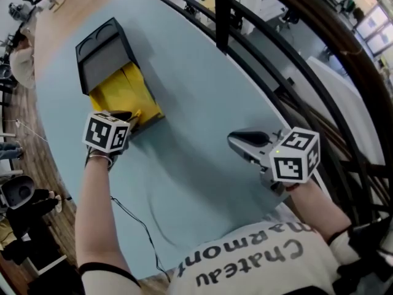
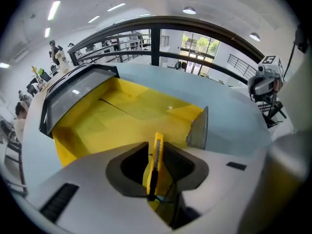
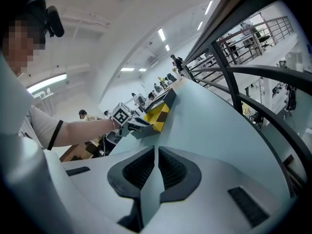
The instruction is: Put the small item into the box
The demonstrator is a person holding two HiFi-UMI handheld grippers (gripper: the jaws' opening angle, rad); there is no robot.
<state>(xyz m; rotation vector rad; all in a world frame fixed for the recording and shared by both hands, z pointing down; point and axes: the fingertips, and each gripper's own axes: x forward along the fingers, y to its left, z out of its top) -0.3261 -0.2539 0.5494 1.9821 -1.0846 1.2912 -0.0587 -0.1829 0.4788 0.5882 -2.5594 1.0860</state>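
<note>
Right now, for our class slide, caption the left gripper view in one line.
Left tongs at the open yellow box, a small yellow item standing between them, not yet dropped in.

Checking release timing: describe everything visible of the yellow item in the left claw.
Slim yellow plastic utility knife, grey blade strip along its edge, dark lower end. It stands edge-on, slightly tilted, between the left claw's parted jaws, seemingly loose, at the near end of the open yellow box.
</note>
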